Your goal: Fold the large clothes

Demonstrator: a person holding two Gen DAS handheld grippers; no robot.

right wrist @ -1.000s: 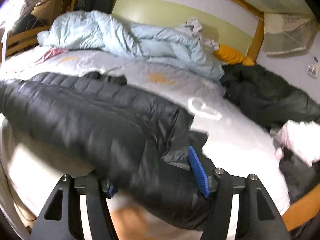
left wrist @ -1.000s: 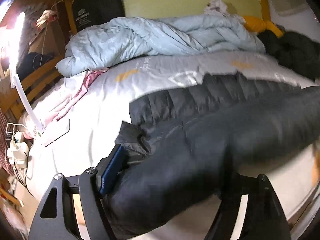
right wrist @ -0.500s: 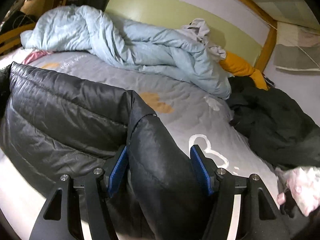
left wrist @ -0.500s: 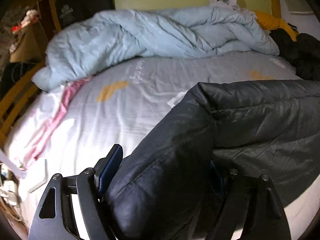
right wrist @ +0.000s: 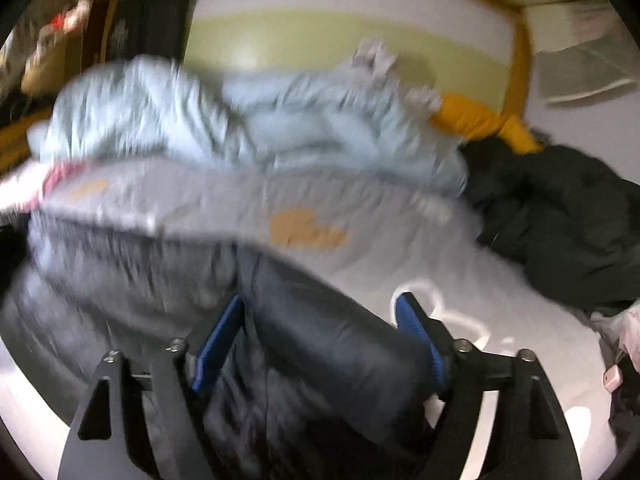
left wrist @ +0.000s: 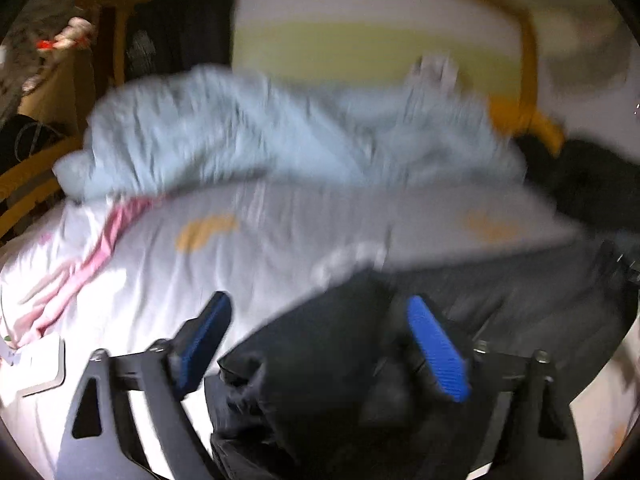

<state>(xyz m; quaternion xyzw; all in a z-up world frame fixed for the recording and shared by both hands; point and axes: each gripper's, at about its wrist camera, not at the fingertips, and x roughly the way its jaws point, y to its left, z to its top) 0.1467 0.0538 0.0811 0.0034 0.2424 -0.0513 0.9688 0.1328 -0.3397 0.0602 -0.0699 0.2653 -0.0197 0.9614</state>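
A large black puffer jacket (left wrist: 500, 292) lies folded over on the grey-white bed sheet (left wrist: 248, 248); it also shows in the right wrist view (right wrist: 120, 280). My left gripper (left wrist: 320, 332) is open, its blue pads wide apart, with the jacket's edge lying loosely between them. My right gripper (right wrist: 320, 332) is also open, with a rolled fold of the jacket between its pads, touching the right pad. Both views are motion-blurred.
A crumpled light-blue duvet (left wrist: 280, 132) lies across the far side of the bed. A dark garment pile (right wrist: 560, 216) and an orange cloth (right wrist: 480, 120) sit at the far right. Pink-striped fabric (left wrist: 80, 264) lies at the left. A wooden frame borders the bed.
Both grippers have opened and let the jacket go after carrying its edge over. The jacket now rests folded on the sheet, and both cameras are moving fast.
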